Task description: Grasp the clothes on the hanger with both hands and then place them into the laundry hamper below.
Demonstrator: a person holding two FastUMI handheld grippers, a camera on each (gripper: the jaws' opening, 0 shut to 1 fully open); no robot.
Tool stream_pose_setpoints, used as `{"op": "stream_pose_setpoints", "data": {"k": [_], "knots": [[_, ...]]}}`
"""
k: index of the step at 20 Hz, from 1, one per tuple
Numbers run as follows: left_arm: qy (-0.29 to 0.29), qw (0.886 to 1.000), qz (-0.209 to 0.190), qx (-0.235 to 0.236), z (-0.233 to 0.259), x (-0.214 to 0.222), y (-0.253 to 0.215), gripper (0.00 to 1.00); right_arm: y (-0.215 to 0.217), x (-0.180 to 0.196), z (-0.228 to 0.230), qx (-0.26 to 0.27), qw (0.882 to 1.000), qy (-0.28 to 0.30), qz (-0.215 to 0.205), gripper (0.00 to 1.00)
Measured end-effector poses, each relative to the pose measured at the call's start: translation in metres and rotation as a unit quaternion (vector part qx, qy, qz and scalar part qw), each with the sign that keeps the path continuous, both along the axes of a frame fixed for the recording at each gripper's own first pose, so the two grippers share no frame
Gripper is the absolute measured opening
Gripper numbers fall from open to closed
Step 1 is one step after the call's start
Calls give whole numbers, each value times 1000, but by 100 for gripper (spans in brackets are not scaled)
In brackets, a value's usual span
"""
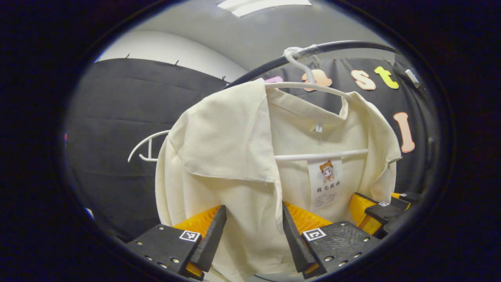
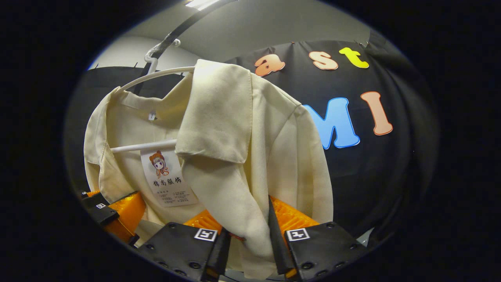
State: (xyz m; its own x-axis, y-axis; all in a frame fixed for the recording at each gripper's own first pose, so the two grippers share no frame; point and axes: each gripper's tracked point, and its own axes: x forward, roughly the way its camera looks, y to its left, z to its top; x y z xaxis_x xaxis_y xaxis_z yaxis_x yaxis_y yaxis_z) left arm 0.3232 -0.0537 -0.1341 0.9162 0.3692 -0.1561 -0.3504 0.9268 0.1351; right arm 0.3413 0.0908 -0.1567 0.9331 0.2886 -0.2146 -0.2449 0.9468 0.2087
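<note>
Cream shirt [image 1: 235, 164] fabric hangs between both grippers' parted jaws: left gripper [image 1: 254, 235] wide, right gripper [image 2: 248, 239] narrower around a fold; hanger [image 1: 313, 87] at twelve o'clock.

My left gripper [image 1: 253, 235] carries two black, flat mounting plates dotted with round screws, each bearing a small square black-and-white marker tag. Ribbed orange blocks sit behind the wedge-shaped jaws. My right gripper [image 2: 247, 239] is built alike: black screwed plates, one square marker on each, ribbed orange backing behind the tapered jaws.
</note>
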Motion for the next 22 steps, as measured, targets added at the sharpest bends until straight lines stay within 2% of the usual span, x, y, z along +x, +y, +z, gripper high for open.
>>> {"op": "stream_pose_setpoints", "data": {"k": [1,2,3,4,5,6,7,9,11,13,18,22], "knots": [[3,1000,6,1,-2,-3,3,82,-8,2,1,-13,1000,-6,-17,34],[2,1000,26,7,-4,-4,13,60,-10,3,1,-16,999,-10,-25,10],[2,1000,27,5,-3,-3,18,39,-6,1,3,-22,1000,-14,-18,10],[1,1000,22,2,-3,-4,20,29,-5,0,3,-32,999,-21,-11,6],[1,1000,17,0,-2,-5,19,28,-6,-1,7,-45,998,-32,-1,4],[3,1000,19,8,-1,-5,25,36,-7,0,7,-58,998,-38,5,5],[1,999,48,20,-2,-10,39,22,-10,0,11,-64,997,-45,3,4],[-7,998,59,15,7,-21,45,2,-19,3,17,-76,995,-61,-3,4],[-12,998,57,17,11,-25,47,3,-23,7,26,-92,992,-90,-1,4],[-22,997,62,35,24,-37,56,2,-37,10,37,-107,988,-113,-17,2],[-34,992,90,86,60,-72,80,1,-69,3,61,-101,984,-137,-57,5],[-59,985,110,116,90,-83,93,1,-97,5,77,-96,979,-156,-90,4]]}}
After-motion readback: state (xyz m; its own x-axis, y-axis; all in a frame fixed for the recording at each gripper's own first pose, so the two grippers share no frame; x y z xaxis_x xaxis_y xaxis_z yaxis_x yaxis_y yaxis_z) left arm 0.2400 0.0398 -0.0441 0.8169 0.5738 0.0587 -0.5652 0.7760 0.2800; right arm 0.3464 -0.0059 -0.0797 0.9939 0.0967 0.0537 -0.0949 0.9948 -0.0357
